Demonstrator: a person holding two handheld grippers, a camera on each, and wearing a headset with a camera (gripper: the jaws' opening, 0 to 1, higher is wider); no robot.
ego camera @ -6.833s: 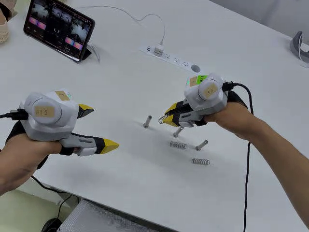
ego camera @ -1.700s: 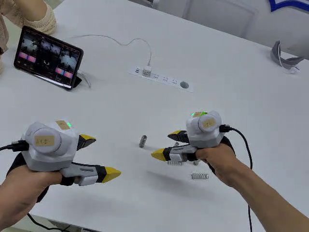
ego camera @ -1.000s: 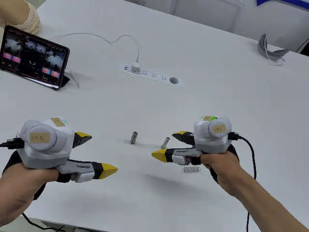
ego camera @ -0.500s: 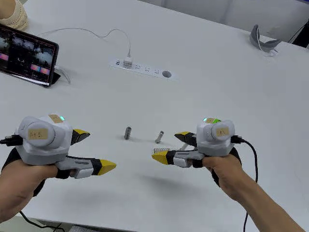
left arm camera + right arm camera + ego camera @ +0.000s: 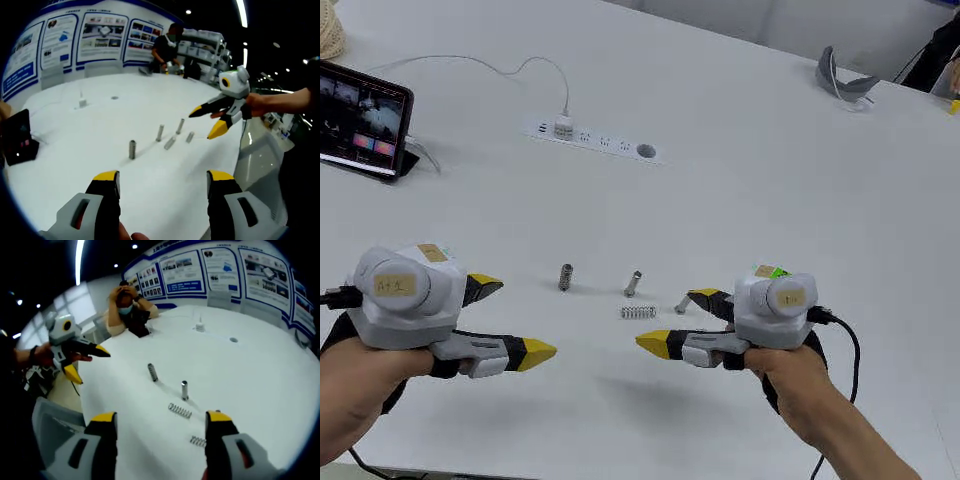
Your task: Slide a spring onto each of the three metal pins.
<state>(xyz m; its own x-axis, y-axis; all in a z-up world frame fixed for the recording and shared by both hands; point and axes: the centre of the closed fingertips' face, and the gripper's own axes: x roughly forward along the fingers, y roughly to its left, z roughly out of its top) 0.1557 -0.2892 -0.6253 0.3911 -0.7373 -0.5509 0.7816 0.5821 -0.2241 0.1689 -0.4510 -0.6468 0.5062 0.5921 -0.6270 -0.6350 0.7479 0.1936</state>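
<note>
The leftmost pin (image 5: 565, 277) stands upright on the white table (image 5: 750, 200) with a spring around it; the same pin (image 5: 152, 372) is in the right gripper view. A bare pin (image 5: 633, 284) stands to its right, and a third pin (image 5: 682, 304) is beside my right gripper's far jaw. A loose spring (image 5: 638, 312) lies in front of the bare pin. Another loose spring (image 5: 198, 441) lies close by my right jaws. My left gripper (image 5: 515, 320) is open and holds nothing, left of the pins. My right gripper (image 5: 677, 318) is open and holds nothing, just right of the loose spring.
A white power strip (image 5: 590, 140) with a plugged cable lies further back. A tablet (image 5: 360, 115) stands at the far left. A grey curved object (image 5: 840, 82) rests at the far right. A seated person (image 5: 130, 312) is at the table's far side.
My right gripper, shut on a spring by the pins at first, is now open and drawn back toward me. The leftmost pin now carries a spring. The head camera has shifted.
</note>
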